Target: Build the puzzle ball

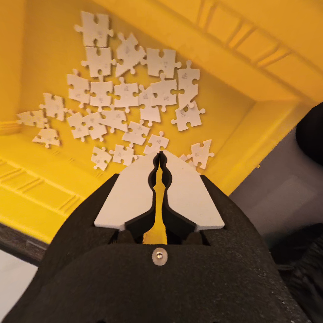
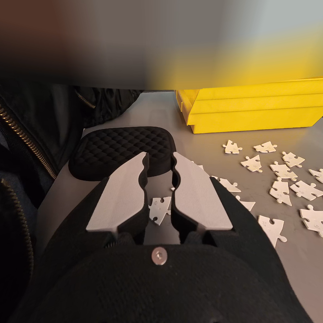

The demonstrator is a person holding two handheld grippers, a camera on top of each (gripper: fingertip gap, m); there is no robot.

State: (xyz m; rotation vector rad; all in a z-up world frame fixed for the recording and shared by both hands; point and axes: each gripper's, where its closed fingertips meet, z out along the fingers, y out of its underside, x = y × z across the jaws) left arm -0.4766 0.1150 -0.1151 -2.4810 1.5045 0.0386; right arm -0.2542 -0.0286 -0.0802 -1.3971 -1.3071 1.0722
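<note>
In the left wrist view, several white puzzle pieces (image 1: pixel 125 94) lie scattered, blank side up, on the floor of a yellow bin (image 1: pixel 244 52). My left gripper (image 1: pixel 160 153) reaches into the bin with its fingertips shut together. The tips meet right at the near edge of one white piece (image 1: pixel 157 141). In the right wrist view, my right gripper (image 2: pixel 160 155) is open and empty above the grey table (image 2: pixel 201 139). One white piece (image 2: pixel 160 209) lies flat on the table below the gap between its fingers, untouched. Several more white pieces (image 2: pixel 283 174) lie on the table to its right.
A black quilted pad (image 2: pixel 122 148) lies on the table just beyond the right gripper's tips. The yellow bin (image 2: pixel 253 113) stands at the back right. A person's dark zipped jacket (image 2: pixel 26 139) fills the left side. In the left view a dark shape (image 1: pixel 311 131) sits beyond the bin's right wall. Some 25 centimeters of space lies between my two pairs of fingers. From either gripper's tips it is about 15 centimeters to the dark shape (image 1: pixel 311 131).
</note>
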